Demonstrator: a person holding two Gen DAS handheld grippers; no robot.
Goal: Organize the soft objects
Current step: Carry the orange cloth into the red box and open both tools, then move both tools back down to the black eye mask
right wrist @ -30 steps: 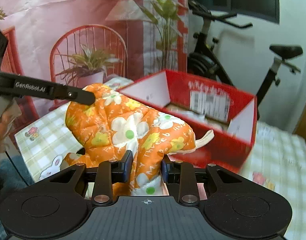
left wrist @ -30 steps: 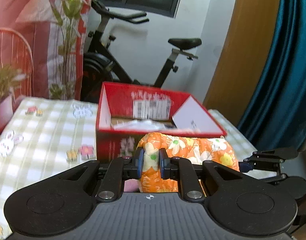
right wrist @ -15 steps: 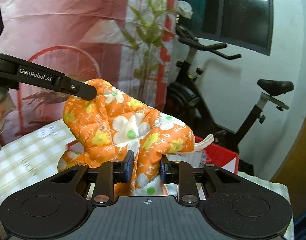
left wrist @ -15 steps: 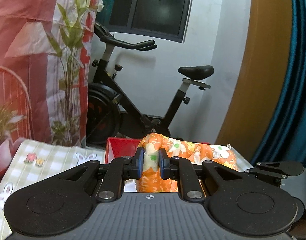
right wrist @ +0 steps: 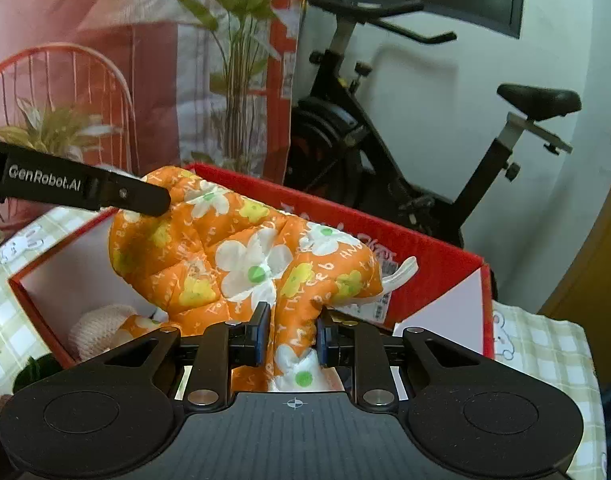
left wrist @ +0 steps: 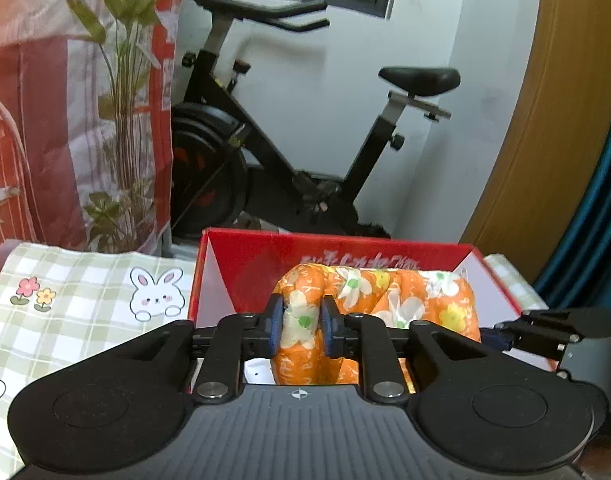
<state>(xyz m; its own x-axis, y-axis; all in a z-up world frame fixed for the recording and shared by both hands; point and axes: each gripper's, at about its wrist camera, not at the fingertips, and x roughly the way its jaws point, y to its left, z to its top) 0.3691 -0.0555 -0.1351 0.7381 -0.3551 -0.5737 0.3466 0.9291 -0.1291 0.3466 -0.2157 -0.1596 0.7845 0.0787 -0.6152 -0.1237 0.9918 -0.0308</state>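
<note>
Both grippers are matte black, the left gripper [left wrist: 302,328] and right gripper [right wrist: 292,336] alike. Each has blue-edged fingertip pads, silver screws, ribbed housing and round side discs. White "GenRobot.AI" lettering marks one finger.

Box [right wrist: 433,256]: on tablecloth [left wrist: 65,312], toward its far edge.
Mitt [right wrist: 245,256]: over box opening.
Bike [left wrist: 305,152]: behind box.

Orange floral mitt [right wrist: 241,256] over red box [right wrist: 437,256]
</note>
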